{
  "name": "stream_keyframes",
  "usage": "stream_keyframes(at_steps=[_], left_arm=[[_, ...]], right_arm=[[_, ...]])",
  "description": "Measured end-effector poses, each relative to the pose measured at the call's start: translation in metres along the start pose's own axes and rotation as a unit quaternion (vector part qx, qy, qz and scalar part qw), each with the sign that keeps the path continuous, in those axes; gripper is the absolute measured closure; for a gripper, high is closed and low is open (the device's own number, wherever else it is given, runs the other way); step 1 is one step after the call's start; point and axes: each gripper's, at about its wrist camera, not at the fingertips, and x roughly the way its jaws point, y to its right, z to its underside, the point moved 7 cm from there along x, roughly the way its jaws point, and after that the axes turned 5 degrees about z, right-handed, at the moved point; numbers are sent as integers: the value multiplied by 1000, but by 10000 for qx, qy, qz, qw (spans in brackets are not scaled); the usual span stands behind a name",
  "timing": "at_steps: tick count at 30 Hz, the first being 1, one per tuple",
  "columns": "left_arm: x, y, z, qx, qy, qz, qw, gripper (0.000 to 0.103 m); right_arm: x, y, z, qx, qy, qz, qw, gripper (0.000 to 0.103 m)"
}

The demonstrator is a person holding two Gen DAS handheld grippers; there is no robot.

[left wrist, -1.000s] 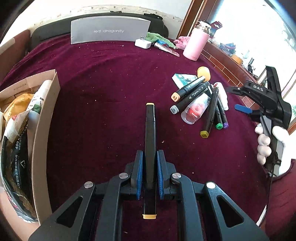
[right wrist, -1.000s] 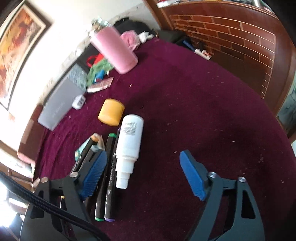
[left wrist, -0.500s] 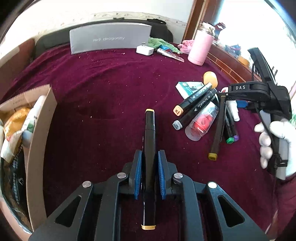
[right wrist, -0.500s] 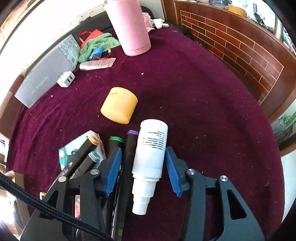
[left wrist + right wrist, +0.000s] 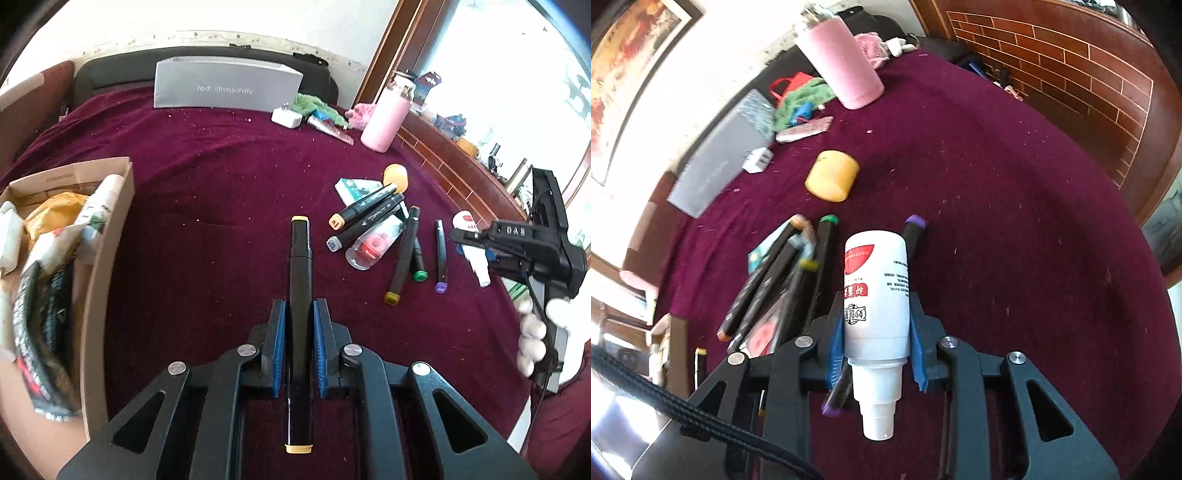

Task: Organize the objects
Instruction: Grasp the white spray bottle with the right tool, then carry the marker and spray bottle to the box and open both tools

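The left gripper (image 5: 298,347) is clamped mid-barrel on a black marker (image 5: 300,280), a light, rigid thing held above the maroon cloth (image 5: 221,192). The right gripper (image 5: 877,341) pinches a white plastic bottle (image 5: 875,295) around its smooth body, probably light and slippery.

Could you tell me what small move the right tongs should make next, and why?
Probably lift the white bottle straight up: the right tongs are shut on it, and the purple-capped marker lies just under it, so dragging sideways might roll the markers.
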Motion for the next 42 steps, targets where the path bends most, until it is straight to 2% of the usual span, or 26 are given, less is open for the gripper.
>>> stream_keyframes(at_steps=[2,6,12,21,27,34,39,42], left_arm=[[-11,2,3,-21,87,98,9999,91],[-34,1,9,-63,260,146,9995,91],[-61,-8,17,-208,447,143,9987,91],[-101,-33,32,-493,722,44,9962,91],[-142,-90,39,-963,1028,-343,9894,91],[-169,-167,40,-1438,1204,-974,9774,91],[-160,-209,37,-1419,895,-1350,9765,91],[-148,-225,31,-1390,738,-1436,9770,91]], right_arm=[[-10,-5,9,-96,6,-166,9998,76],[-22,-23,36,-167,-179,-762,9968,76],[-39,-67,73,-534,-277,-1212,9908,76],[-47,-119,104,-996,-420,-1487,9830,76],[-39,-174,125,-1339,-721,-1778,9722,76],[-22,-264,163,-1944,-1179,-2150,9498,75],[-2,-325,197,-2321,-1535,-2276,9331,75],[13,-351,211,-2380,-1689,-2246,9297,75]])
